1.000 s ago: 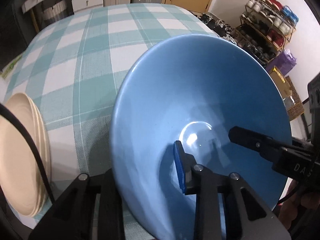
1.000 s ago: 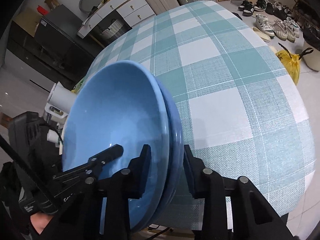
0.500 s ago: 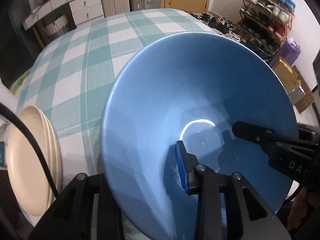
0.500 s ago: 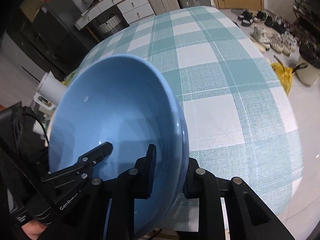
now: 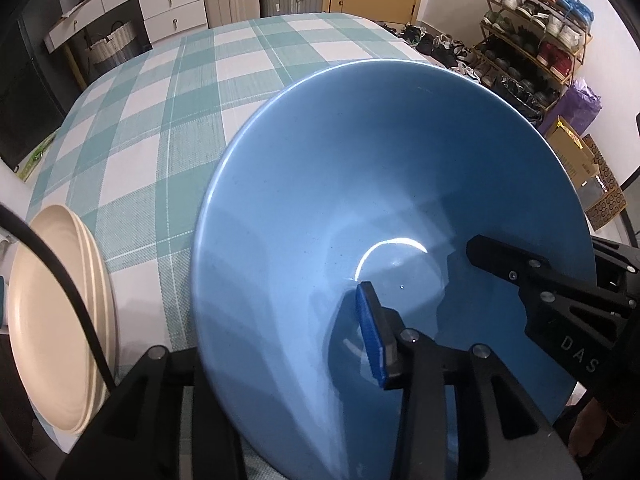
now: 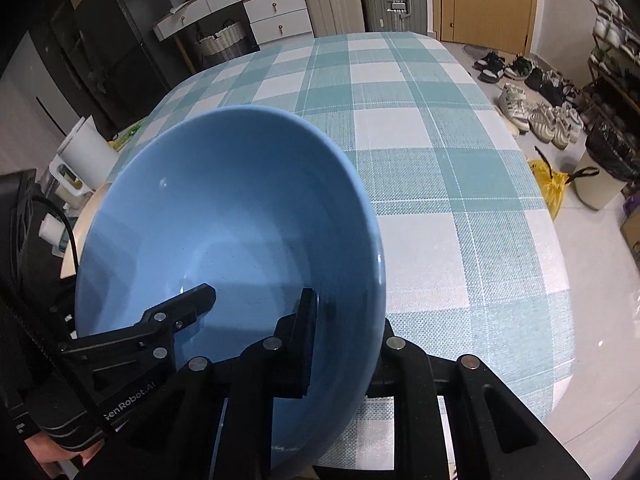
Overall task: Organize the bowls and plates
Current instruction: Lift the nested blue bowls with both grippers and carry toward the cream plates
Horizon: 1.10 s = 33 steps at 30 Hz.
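A big blue bowl (image 5: 380, 184) is held tilted above the teal checked table (image 5: 180, 120). My left gripper (image 5: 276, 340) straddles its left rim, and the blue pad of the inner finger (image 5: 370, 332) stands off the wall as the jaws are opening. The outer finger is hidden behind the bowl. My right gripper (image 6: 348, 320) straddles the right rim of the bowl (image 6: 224, 220). Its jaws are closing and pinch the wall between them. A stack of cream plates (image 5: 52, 320) lies at the table's left edge.
The checked cloth (image 6: 440, 160) runs on beyond the bowl, with its edge curving down at the right. Shoes (image 6: 540, 116) and a yellow bag (image 6: 552, 188) lie on the floor there. A shoe rack (image 5: 532, 32) stands by the wall. White drawers (image 6: 260, 4) are far behind.
The left inner finger has drawn away from the bowl's wall. The right fingers have come together on the rim. The two blue rims seen earlier now read as one, and the bowl sits less steeply.
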### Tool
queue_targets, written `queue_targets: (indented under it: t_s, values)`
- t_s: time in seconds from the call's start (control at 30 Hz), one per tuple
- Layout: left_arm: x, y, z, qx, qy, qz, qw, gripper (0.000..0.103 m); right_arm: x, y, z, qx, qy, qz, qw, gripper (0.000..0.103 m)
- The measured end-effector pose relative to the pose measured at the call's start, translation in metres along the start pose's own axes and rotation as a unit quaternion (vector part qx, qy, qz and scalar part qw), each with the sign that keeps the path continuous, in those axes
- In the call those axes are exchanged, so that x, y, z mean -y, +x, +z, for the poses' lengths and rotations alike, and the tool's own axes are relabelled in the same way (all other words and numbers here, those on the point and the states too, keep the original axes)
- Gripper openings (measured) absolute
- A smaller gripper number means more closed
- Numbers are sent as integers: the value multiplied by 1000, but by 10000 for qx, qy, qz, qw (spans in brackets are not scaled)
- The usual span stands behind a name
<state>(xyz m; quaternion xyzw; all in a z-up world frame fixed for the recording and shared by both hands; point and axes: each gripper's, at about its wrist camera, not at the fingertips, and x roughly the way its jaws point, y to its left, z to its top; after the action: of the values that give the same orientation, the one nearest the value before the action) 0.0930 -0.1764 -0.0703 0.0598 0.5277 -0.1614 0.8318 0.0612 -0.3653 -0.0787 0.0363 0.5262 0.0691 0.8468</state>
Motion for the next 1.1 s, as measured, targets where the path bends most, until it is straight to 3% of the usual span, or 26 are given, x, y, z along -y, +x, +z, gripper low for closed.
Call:
queue_targets:
  t_s: [0.6,0.77,0.97,1.1]
  values:
    - [-4,0,-1,-116,-131,-164,9997,34,8,0,2,-44,290,309,9991,15]
    - [-1,2,-1,-84,-32,-158,9998,41,-2,4,4,-108,-42,4,9999,16]
    - [-5,0,-1,134,-175,-144,9997,41,-10,11,15,-480,-453,-194,9976,17]
    - [-9,2,1,36,-224,-284,9993,40,-8,13,19,-781,-477,-116,9957,17]
